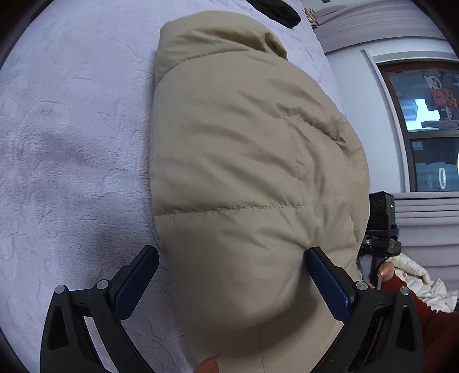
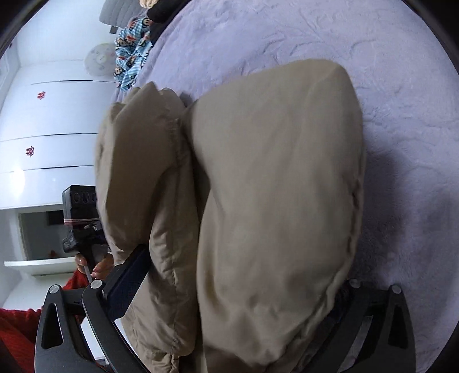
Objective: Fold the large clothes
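A beige puffer jacket (image 1: 243, 160) lies bundled on a lavender plush bed cover (image 1: 66, 137). My left gripper (image 1: 232, 266) is wide open, its blue-padded fingers (image 1: 327, 284) straddling the jacket's near end, the right pad pressing into the fabric. In the right wrist view the same jacket (image 2: 275, 200) fills the middle, in two thick folds. My right gripper (image 2: 229, 272) is open around the near end of the jacket; its left finger (image 2: 129, 275) shows, its right finger is mostly hidden by fabric.
The lavender cover (image 2: 401, 86) spreads to the right. Black clothing (image 1: 281, 11) and a blue patterned cloth (image 2: 132, 51) lie at the bed's far edge. The other gripper's camera body (image 1: 381, 226) is beside the jacket. A white garment (image 1: 418, 284) lies lower right.
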{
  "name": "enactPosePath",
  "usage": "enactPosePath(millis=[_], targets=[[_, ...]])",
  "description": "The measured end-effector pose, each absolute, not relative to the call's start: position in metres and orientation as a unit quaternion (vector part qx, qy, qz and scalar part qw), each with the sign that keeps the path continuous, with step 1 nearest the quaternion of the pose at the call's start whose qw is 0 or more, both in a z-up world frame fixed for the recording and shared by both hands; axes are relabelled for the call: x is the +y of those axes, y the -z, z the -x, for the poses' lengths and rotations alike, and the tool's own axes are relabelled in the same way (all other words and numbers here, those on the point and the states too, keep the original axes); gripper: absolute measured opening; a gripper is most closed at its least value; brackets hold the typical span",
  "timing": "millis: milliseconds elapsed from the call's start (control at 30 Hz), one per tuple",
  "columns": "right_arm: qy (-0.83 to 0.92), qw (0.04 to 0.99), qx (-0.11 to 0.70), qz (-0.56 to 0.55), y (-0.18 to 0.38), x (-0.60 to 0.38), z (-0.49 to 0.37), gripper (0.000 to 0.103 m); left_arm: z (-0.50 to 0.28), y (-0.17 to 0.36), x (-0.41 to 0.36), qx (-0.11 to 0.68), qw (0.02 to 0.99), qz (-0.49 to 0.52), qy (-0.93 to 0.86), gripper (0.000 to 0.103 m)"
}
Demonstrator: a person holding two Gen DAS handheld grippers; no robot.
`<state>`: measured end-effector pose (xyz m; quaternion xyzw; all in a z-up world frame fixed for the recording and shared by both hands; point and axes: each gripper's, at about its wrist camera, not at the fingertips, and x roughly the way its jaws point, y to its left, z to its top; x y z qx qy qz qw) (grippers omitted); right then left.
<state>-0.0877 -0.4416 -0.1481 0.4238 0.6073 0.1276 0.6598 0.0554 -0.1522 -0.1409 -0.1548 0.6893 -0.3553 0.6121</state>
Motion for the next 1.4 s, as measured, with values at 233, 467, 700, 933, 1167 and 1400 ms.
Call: enactPosePath(millis=[233,467,700,933,1167,1400], targets=[[-0.121,0.632,0.609,-0.463,0.166,-0.440,0.075,0.103,-0.055,0.165,-0.169,0.698,0.592,0.199,0.351,0.103],[-0.118,0.618,0.602,-0.493,0.161,-0.441,0.080,0.066,-0.038,0.137,-0.192,0.676,0.650,0.155,0.312,0.088],[-0.151,0.652,0.574,-0.472,0.128,-0.429,0.071,0.046,-0.034,0.096,-0.189,0.637,0.687,0.140,0.319,0.069],[-0.178,0.683,0.546,-0.452,0.097,-0.405,0.028,0.046,-0.056,0.059,-0.156,0.586,0.731,0.157,0.313,0.069],[-0.196,0.698,0.531,-0.439,0.102,-0.351,-0.045,0.046,-0.121,0.054,-0.096,0.568,0.755,0.151,0.291,0.069],[-0.204,0.707,0.527,-0.425,0.119,-0.299,-0.121,0.046,-0.188,0.078,-0.034,0.567,0.763,0.154,0.271,0.069]])
